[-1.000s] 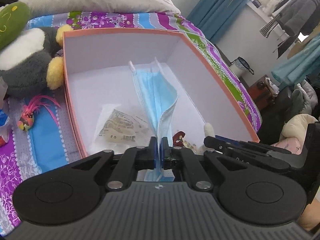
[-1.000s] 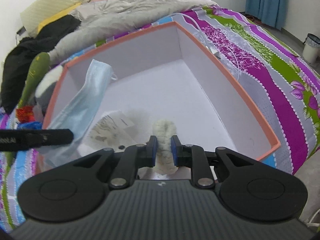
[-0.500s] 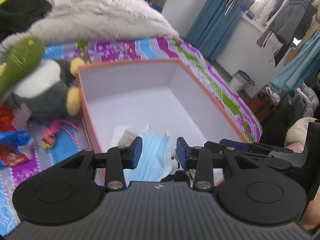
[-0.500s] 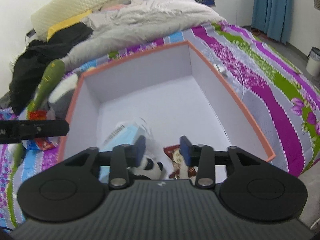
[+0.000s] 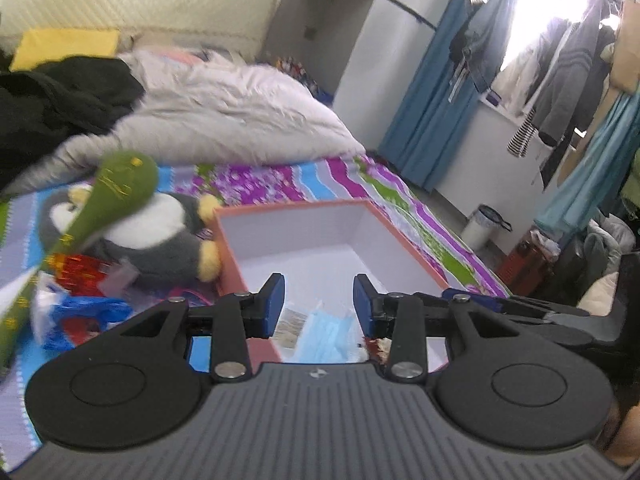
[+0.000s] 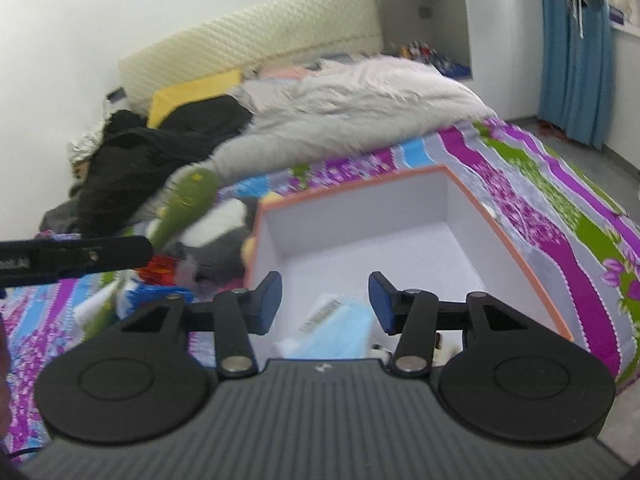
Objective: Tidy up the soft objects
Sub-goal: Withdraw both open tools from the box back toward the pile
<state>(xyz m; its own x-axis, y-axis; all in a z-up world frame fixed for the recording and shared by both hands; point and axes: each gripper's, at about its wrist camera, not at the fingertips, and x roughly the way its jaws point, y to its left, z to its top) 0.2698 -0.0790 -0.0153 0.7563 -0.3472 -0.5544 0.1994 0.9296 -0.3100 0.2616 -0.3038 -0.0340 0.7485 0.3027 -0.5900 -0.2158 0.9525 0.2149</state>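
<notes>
The mask [image 5: 326, 334] lies on the floor of the box [image 5: 404, 236], at its near end, beside a clear packet [image 5: 290, 320]. Your left tongs [image 5: 319, 304] hang above it, jaws apart, nothing between them. Your right tongs [image 6: 325, 302] hang over the same end, and their jaws have just been opening; they too are empty, with the mask [image 6: 336, 332] below the gap. A small panda toy [image 6: 378, 350] sits just right of the mask, mostly hidden by the tongs. The far half of the box is bare white, and its orange rim [image 6: 516, 248] runs close on your right. To the left, the penguin [image 5: 156, 240] touches the box wall, with a green plush [image 5: 120, 188] leaning over it and wrappers [image 5: 80, 304] in front. A quilt [image 5: 224, 120] fills the far bed [image 6: 560, 204].
</notes>
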